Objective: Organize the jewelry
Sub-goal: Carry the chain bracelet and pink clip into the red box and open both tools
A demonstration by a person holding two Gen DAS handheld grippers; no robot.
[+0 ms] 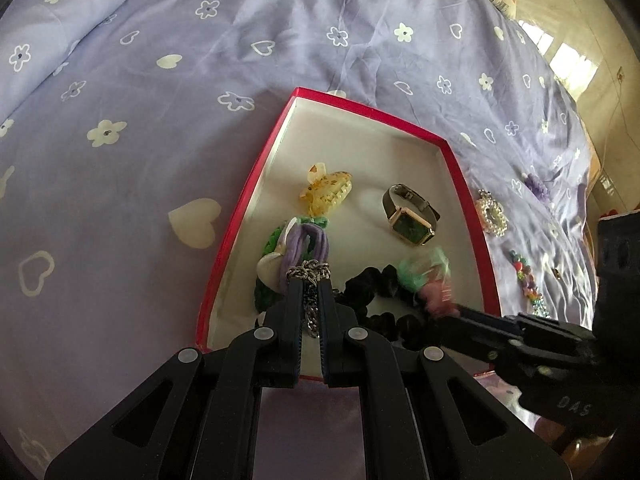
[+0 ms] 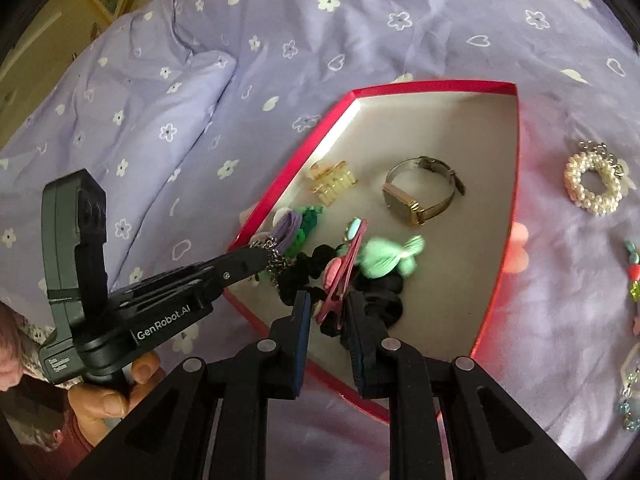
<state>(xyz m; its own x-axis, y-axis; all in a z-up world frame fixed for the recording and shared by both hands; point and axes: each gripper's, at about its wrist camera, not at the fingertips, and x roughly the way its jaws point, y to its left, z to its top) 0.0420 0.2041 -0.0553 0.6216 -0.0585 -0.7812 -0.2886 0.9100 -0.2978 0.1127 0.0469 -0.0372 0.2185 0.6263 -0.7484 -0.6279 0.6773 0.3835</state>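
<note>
A red-rimmed box lies on the bed. In it are a yellow hair claw, a gold watch, a purple-green hair tie and a black scrunchie. My left gripper is shut on a silver chain over the box. My right gripper is part open around a pink hair clip with a blurred mint-green bow; whether the pads touch it is unclear.
On the lilac flowered sheet right of the box lie a pearl scrunchie, a coloured bead bracelet and a purple flower piece. A pillow lies to the left. A hand holds the left gripper.
</note>
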